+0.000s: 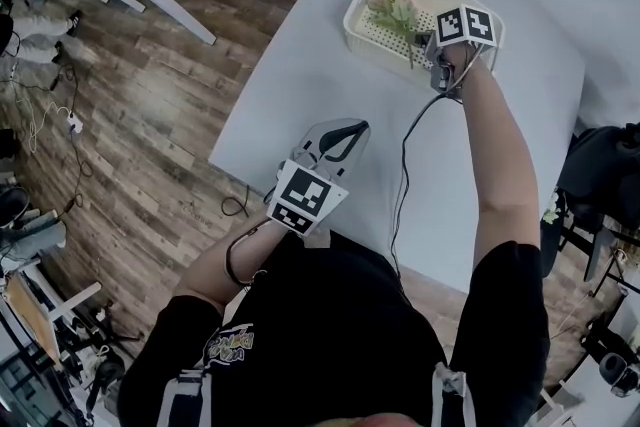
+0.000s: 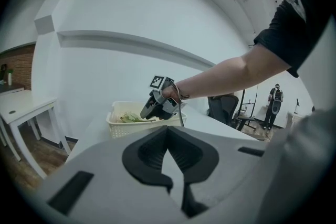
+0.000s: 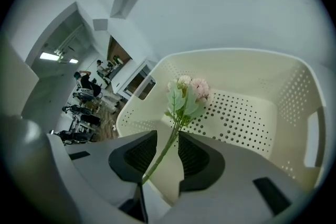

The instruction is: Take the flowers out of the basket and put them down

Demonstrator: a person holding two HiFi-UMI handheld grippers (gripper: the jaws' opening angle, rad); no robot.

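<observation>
**Stem between the jaws, grip not yet made**

Nearest me is the person's black shirt. Just past it the left hand-held gripper hangs over the near edge of the white worktop, clenched on nothing. At the far end, the right hand-held gripper dips into the cream basket, where the flowers lie.

In the left gripper view, that gripper's tips meet with nothing between them. The basket sits well ahead, with the other arm reaching into it.

In the right gripper view, the right hand-held gripper is released, its jaws standing apart. The green stem runs up between them and neither pad presses it. The pale pink blooms rest on the basket's perforated floor, and its wall rises around them.

I'd say the step is the pinch. It is best made low on the stem, below the leaves, and gently, since so thin a stalk could swivel or slip. Then lift straight up clear of the wall before carrying the flowers to bare worktop.
</observation>
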